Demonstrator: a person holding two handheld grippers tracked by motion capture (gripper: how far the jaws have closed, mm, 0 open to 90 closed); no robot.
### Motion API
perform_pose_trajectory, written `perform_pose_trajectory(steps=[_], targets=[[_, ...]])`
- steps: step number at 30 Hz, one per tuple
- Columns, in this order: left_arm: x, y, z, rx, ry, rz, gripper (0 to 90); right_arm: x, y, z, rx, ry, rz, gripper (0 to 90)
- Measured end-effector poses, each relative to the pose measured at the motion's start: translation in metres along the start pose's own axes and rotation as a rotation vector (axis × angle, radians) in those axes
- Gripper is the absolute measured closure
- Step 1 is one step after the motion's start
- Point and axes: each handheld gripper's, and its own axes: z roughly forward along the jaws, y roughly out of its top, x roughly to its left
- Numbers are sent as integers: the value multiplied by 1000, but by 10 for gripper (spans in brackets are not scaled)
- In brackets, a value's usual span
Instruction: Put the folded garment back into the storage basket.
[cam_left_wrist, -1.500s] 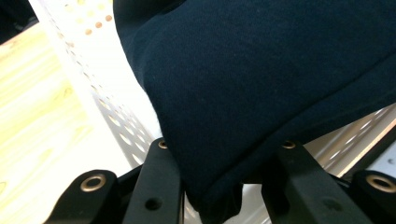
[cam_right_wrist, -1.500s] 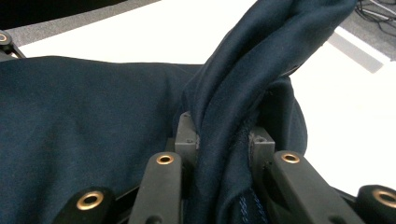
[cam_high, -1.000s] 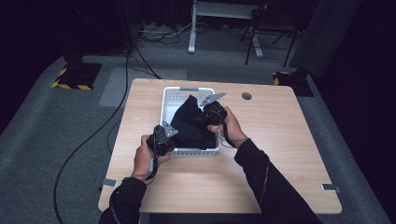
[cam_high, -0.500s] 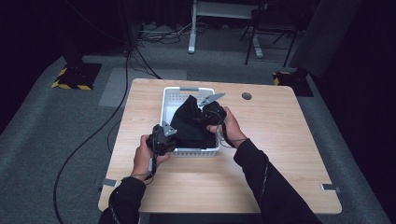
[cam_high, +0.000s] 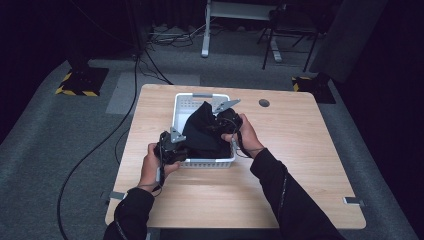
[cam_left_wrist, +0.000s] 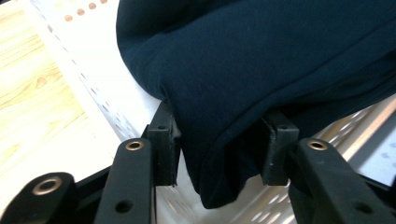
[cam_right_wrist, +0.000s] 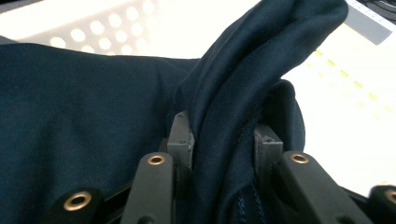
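The dark cloth (cam_high: 202, 132) was heaped in the white basket (cam_high: 181, 107) between both claws; the left claw (cam_left_wrist: 219, 140) had just been loosening around its near hem, while the right claw (cam_right_wrist: 223, 140) was clamped on a fold.

Dark garment (cam_high: 202, 132) fills basket (cam_high: 181, 107) — tabletop (cam_high: 300, 150) around free.

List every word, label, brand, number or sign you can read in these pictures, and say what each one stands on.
None: no readable text on the dark garment, the white basket or the wooden table.
Yellow-and-black hazard stripes mark the floor base at the far left and the other base at the far right; they are a pattern, not words.
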Motion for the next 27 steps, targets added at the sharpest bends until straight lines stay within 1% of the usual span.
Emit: perform_pose_trajectory(steps=[2, 5, 7, 8, 10, 12, 13, 14, 15, 18, 21, 22, 23, 25, 27], targets=[[1, 1, -4, -14, -12, 2, 548, 0, 0, 1, 7, -12, -4, 658], [1, 4, -10, -36, -22, 8, 546, 2, -1, 4, 22, -43, -31, 624], [0, 6, -13, -39, -22, 20, 533, 3, -1, 4, 26, -45, -41, 617], [0, 6, -15, -48, -27, 17, 523, 3, -1, 4, 26, -49, -41, 606], [0, 7, -17, -61, -50, 17, 522, 2, -1, 4, 28, -48, -42, 606], [-2, 8, -18, -59, -56, 30, 505, 2, -1, 4, 32, -52, -46, 604], [-3, 9, -19, -58, -69, 34, 493, 1, -2, 4, 31, -53, -42, 595], [-5, 9, -19, -57, -67, 38, 478, 1, -2, 5, 33, -56, -39, 573], [-6, 9, -18, -55, -68, 41, 455, 0, -2, 5, 35, -64, -41, 542], [-9, 11, -18, -48, -85, 42, 359, -1, -2, 6, 52, -83, -50, 504], [-12, 11, -17, -46, -102, 53, 265, -3, -2, 6, 41, -101, -35, 410], [-14, 11, -17, -48, -96, 60, 241, -4, -2, 6, 40, -105, -36, 376], [-16, 11, -17, -50, -98, 65, 212, -5, -2, 6, 41, -106, -37, 367], [-20, 11, -18, -49, -109, 73, 180, -5, -3, 6, 53, -119, -45, 335], [-24, 11, -18, -43, -111, 89, 143, -6, -4, 6, 51, -124, -55, 293]])
